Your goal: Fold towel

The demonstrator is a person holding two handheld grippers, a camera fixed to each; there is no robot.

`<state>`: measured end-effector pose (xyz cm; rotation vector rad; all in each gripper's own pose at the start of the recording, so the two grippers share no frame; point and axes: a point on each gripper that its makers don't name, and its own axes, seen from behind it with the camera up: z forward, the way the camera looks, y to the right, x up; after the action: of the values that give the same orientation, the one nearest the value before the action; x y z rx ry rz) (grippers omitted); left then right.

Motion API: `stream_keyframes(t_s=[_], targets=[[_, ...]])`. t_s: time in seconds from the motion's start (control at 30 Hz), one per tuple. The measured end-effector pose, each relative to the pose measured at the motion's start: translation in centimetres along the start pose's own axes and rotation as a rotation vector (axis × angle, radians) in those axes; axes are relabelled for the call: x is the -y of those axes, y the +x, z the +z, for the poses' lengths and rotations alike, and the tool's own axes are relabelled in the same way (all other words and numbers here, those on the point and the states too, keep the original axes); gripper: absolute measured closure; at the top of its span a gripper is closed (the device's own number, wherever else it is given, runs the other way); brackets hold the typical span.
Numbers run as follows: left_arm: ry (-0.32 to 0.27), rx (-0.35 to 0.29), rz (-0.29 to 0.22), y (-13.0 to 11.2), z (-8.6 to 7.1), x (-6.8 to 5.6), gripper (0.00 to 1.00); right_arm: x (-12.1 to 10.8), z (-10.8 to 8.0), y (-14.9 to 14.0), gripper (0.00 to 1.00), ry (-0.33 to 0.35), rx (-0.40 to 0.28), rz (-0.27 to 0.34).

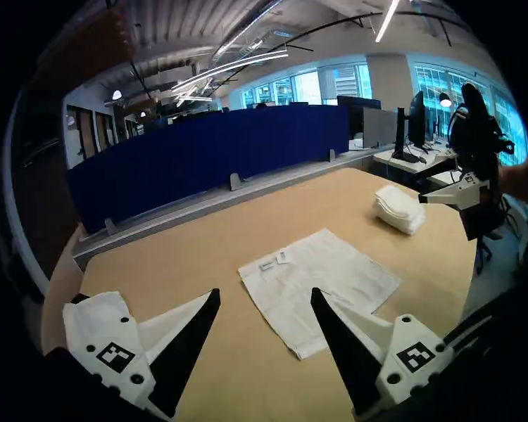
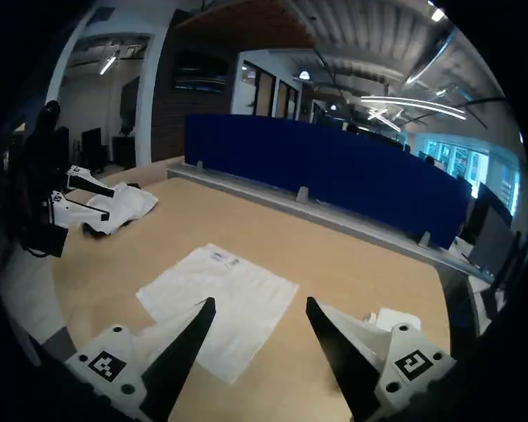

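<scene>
A white towel (image 1: 313, 288) lies spread flat on the tan table (image 1: 193, 260), its tag near the far edge. My left gripper (image 1: 264, 294) hovers open over the towel's near-left edge, holding nothing. In the right gripper view the same towel (image 2: 218, 295) lies just ahead, and my right gripper (image 2: 259, 302) is open above its near corner, also empty. The right gripper (image 1: 453, 197) shows far off at the table's right end. The left gripper (image 2: 110, 204) shows at the far left, its fingers apart.
A stack of folded white towels (image 1: 399, 209) sits at the table's right end, seen again as a folded stack (image 2: 394, 318). A crumpled white pile (image 2: 130, 200) lies by the left gripper. A blue partition (image 1: 215, 162) runs behind the table. Monitors (image 1: 412, 123) stand beyond.
</scene>
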<state>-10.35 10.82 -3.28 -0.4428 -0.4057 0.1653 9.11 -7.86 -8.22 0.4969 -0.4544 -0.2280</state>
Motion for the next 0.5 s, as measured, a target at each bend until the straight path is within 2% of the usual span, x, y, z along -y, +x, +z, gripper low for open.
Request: stream_keyframes(t_s=[0.17,0.5], targets=[[-0.02,0.041,0.017,-2.3,0.7,-1.0,0.04,0.4,0.9,-1.8,0.0,0.001,0.021,-0.022],[-0.059,0.112,0.005,-6.8,2.7,-2.9,0.04,1.7,2.7,-6.1,0.0,0.025,0.078,-0.045]])
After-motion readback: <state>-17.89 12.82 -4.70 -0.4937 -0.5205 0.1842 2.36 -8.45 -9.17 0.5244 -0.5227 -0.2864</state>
